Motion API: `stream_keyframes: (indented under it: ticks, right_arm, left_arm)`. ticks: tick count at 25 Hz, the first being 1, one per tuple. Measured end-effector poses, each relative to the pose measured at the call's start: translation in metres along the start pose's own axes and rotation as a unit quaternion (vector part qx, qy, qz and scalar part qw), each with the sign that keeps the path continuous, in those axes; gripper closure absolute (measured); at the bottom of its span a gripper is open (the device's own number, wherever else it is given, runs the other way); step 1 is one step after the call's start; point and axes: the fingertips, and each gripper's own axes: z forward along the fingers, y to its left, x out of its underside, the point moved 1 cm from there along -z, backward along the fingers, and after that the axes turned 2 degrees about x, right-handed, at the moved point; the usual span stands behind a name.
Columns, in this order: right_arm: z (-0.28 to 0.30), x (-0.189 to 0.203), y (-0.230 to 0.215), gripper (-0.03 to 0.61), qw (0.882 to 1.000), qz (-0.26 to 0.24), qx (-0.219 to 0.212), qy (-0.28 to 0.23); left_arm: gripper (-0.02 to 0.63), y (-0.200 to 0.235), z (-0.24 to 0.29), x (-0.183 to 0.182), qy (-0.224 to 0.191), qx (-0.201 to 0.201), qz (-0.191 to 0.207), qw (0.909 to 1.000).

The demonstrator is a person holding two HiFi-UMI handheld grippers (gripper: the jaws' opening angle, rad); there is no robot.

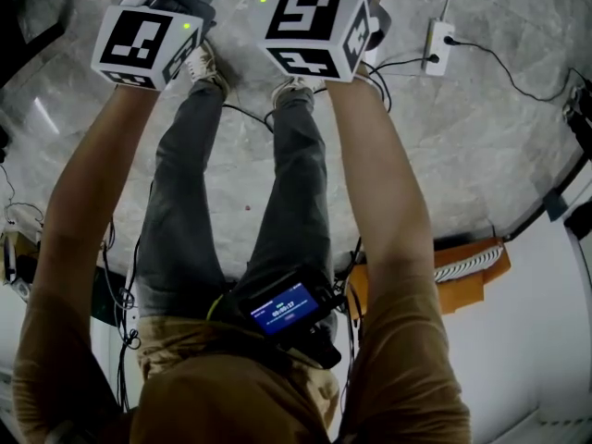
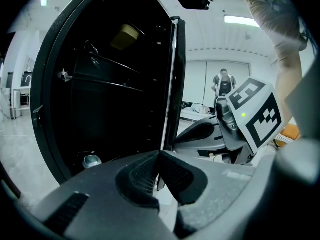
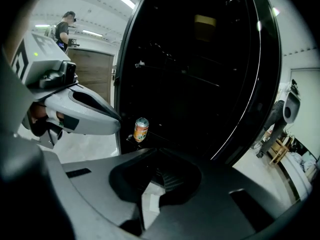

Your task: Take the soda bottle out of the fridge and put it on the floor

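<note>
Fridge (image 3: 200, 74): dark, shelves faintly visible.
Left gripper (image 2: 159, 156): fingers pressed together, nothing between.
Right gripper (image 3: 156, 170): fingers together, empty.
Soda can (image 3: 141, 130): orange, upright, fridge's seven-o'clock corner; eleven o'clock from right fingers, apart.

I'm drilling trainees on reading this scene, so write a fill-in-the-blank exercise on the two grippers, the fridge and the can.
1. The jaws of the left gripper and of the right gripper are both ____, with nothing between them.
2. Low at the dark fridge, the soda can stands ____.
3. The can's label is mostly ____ in colour.

Missing words: shut; upright; orange.
</note>
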Motion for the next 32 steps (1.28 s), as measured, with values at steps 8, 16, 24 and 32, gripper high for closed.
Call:
stream_keyframes:
  ticks: [8,16,24,32]
  right_arm:
    - [-0.024,-0.046,-0.021,0.571,1.0,0.013,0.008,-0.015]
    - [-0.054,-0.079,-0.048,0.571,0.999,0.017,0.011,-0.029]
    - [-0.1,-0.125,-0.093,0.571,0.998,0.018,0.032,-0.047]
    - [-0.146,-0.191,-0.109,0.571,0.995,0.03,0.043,-0.083]
  left_arm:
    - [0.612,-0.008,-0.016,-0.051,-0.005,0.006,0.006,1.0]
    - [0.613,-0.023,-0.017,-0.098,-0.017,0.001,-0.001,0.9999]
    - [0.612,-0.034,-0.036,-0.162,-0.032,-0.011,0.001,0.9994]
    - [0.612,-0.042,-0.07,-0.239,-0.069,-0.016,0.024,0.9972]
